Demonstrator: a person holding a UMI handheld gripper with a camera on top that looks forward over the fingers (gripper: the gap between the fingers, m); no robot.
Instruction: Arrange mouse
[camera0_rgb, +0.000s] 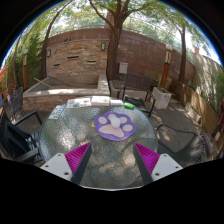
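Open jaws before paw-shaped mat (116, 125), seemingly

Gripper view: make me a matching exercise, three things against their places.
Things:
1. paw-shaped mat
2. glass table
3. tree trunk

Places:
A. behind the table, in front of the brick wall
B. under the mat, ringed by chairs
C. on the tabletop, just ahead of the open gripper

Pairs: 1-C, 2-B, 3-A

- The gripper (113, 160) is held level, pointing forward.
- Its two fingers (79, 159) stand spread wide apart, nothing between them.
- Magenta pads (146, 156) face inward; they look bare, though partly shadowed.
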